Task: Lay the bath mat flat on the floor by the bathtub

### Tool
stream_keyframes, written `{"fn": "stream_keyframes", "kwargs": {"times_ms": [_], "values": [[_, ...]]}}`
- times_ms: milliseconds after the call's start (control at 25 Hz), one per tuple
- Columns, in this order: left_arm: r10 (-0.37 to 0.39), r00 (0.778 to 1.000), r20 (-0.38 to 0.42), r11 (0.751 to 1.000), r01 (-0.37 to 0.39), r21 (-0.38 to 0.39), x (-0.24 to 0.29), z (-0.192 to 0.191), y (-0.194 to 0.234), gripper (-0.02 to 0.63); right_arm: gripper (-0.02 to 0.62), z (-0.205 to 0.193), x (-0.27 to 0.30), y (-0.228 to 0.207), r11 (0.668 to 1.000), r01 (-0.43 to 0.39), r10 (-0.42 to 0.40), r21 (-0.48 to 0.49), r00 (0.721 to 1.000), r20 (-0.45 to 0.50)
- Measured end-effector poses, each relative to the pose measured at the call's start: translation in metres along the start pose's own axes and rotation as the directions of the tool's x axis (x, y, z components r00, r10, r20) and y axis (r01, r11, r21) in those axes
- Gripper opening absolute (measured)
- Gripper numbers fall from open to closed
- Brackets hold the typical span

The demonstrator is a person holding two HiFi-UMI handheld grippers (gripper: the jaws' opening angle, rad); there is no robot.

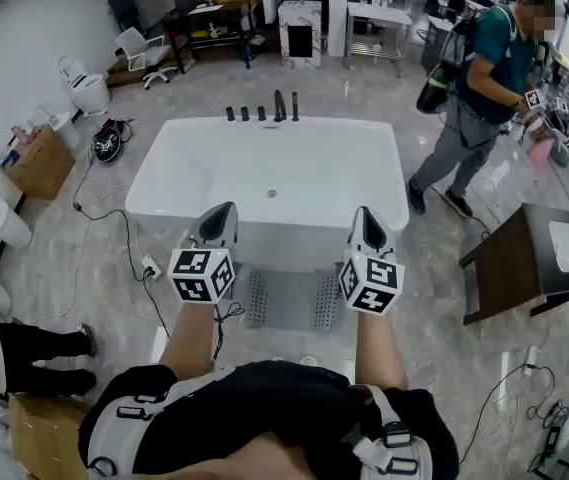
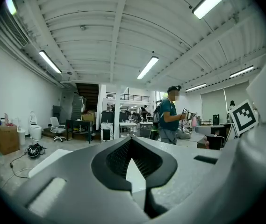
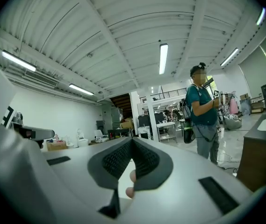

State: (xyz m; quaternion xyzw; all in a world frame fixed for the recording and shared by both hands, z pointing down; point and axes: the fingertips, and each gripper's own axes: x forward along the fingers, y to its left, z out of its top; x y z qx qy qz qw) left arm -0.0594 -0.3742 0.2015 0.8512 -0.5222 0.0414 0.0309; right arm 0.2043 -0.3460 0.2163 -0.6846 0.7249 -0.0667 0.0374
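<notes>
A grey perforated bath mat (image 1: 289,298) lies flat on the marble floor against the front of the white bathtub (image 1: 269,173); the two marker cubes cover its outer corners. I hold both grippers up above it, level with the tub's front wall and pointing away from me. My left gripper (image 1: 226,209) (image 2: 131,139) is shut with nothing between its dark pads. My right gripper (image 1: 362,211) (image 3: 132,139) is also shut, its tips meeting, and it is empty. Both gripper views look over the room towards the ceiling, so neither shows the mat.
A person in a teal shirt (image 1: 486,88) stands at the tub's far right. A dark wooden vanity (image 1: 529,263) is to the right. A power strip and cable (image 1: 149,266) lie on the floor at left, beyond them a cardboard box (image 1: 39,163) and a toilet (image 1: 89,90).
</notes>
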Motion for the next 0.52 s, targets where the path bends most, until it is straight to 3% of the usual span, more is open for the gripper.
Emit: {"fn": "stream_keyframes", "kwargs": {"times_ms": [280, 520], "values": [[-0.022, 1.000, -0.020, 0.996, 0.020, -0.088, -0.001, -0.010, 0.008, 0.003, 0.005, -0.007, 0.002, 0.010, 1.000, -0.013, 0.013, -0.008, 1.000, -0.022], [0.022, 1.000, -0.010, 1.000, -0.022, -0.002, -0.005, -0.002, -0.004, 0.003, 0.005, 0.004, -0.007, -0.002, 1.000, -0.014, 0.014, -0.016, 1.000, -0.012]]}}
